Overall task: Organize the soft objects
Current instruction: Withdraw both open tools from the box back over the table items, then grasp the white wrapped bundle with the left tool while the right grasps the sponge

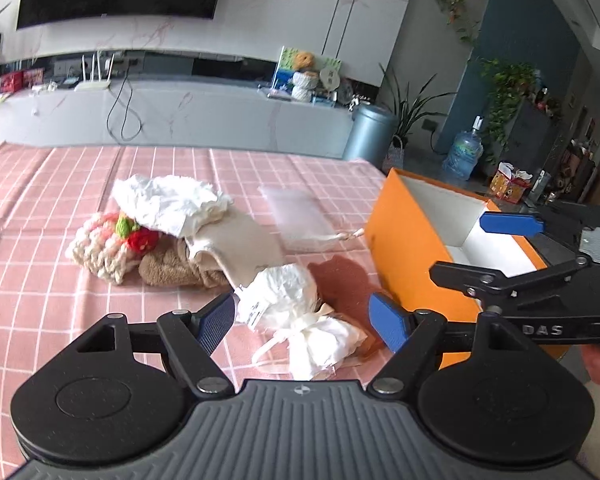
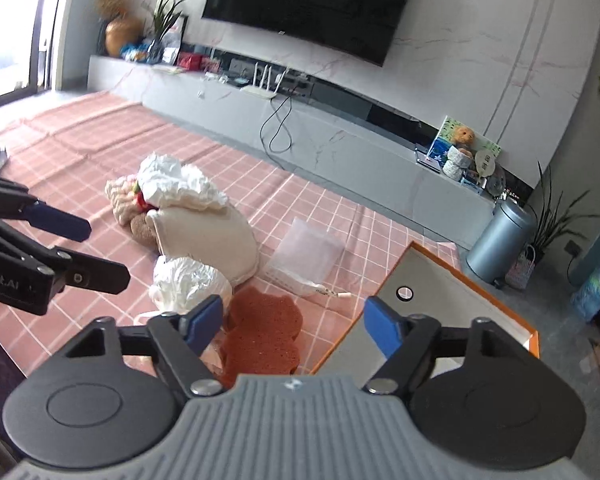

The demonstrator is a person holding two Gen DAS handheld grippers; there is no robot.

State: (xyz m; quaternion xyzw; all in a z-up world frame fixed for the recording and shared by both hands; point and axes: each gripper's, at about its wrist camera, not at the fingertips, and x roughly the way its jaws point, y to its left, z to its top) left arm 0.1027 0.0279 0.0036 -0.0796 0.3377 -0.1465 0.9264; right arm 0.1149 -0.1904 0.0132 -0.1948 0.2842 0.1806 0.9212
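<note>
A heap of soft things lies on the pink checked cloth (image 1: pixel 60 184): a white cloth (image 1: pixel 172 204), a knitted hat (image 1: pixel 104 246) with a red-green trim, a brown plush (image 1: pixel 168 270) and a beige pouch (image 1: pixel 240 248). A white bundle in clear wrap (image 1: pixel 288 300) lies nearest. My left gripper (image 1: pixel 304 320) is open and empty, fingers either side of the bundle, above it. My right gripper (image 2: pixel 294 320) is open and empty above a reddish-brown piece (image 2: pixel 264 332), beside the open orange box (image 2: pixel 440 292). The box also shows in the left wrist view (image 1: pixel 412 248).
A clear plastic bag (image 1: pixel 296 216) with a drawstring lies flat between the heap and the box. Beyond the table stand a grey TV bench (image 1: pixel 180 112), a grey bin (image 1: pixel 370 132) and plants. The right gripper hangs over the box in the left view (image 1: pixel 496 252).
</note>
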